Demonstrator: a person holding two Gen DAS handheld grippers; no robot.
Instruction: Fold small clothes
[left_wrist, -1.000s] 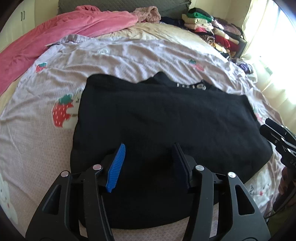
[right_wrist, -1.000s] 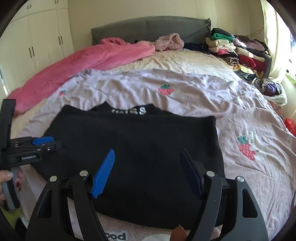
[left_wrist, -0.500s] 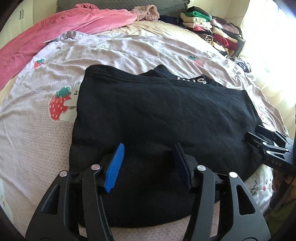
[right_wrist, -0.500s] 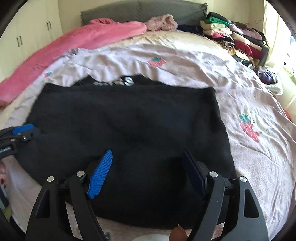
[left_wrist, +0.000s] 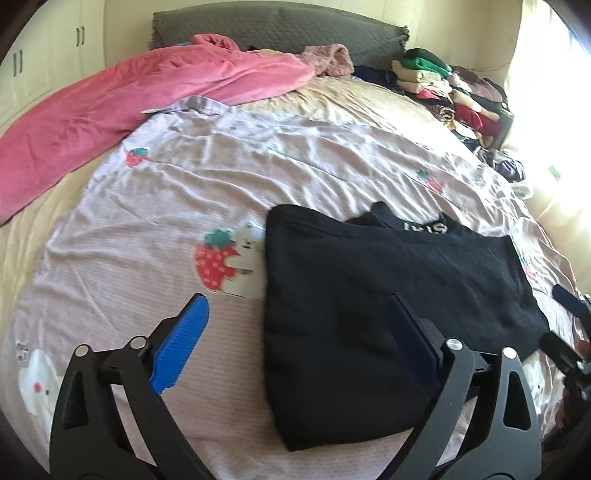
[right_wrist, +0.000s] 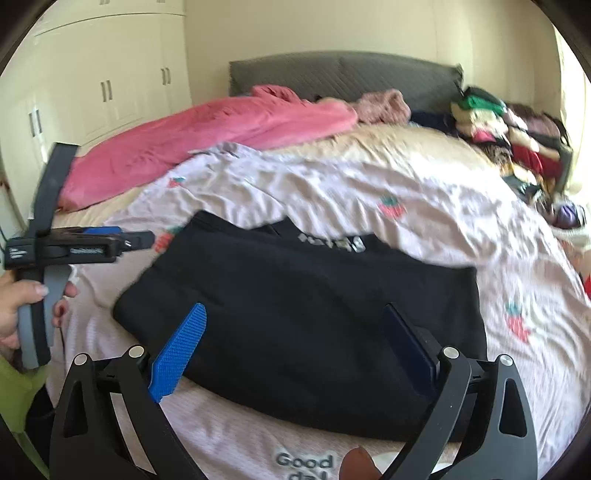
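Right, the black garment (left_wrist: 388, 306) lies flat on the strawberry-print sheet (left_wrist: 147, 258), near the edge of the bed closest to me, already doubled into a wide rectangle with its collar and a strip of white lettering (left_wrist: 424, 227) peeking out at the far side. I've got my left gripper (left_wrist: 295, 339) hanging above its left edge, jaws spread wide and gripping nothing; the blue pad (left_wrist: 181, 347) is over bare sheet, the dark one over the cloth. My right gripper (right_wrist: 295, 343) is likewise wide open and empty, poised over the near hem, with both pads above black fabric. From the right wrist camera I can see the left gripper side-on, off the garment's left corner and clear of the cloth. I reckon I'm between folds here: one fold looks done, and the next wants a side brought across to narrow the bundle. That calls for dropping a jaw under an edge, pinching all the layers at once, and carrying it over without dragging the stack. Further out, a pink blanket (left_wrist: 140, 96) sprawls by the grey headboard (left_wrist: 277, 26), and folded clothes (left_wrist: 454, 88) are heaped at the far right corner.
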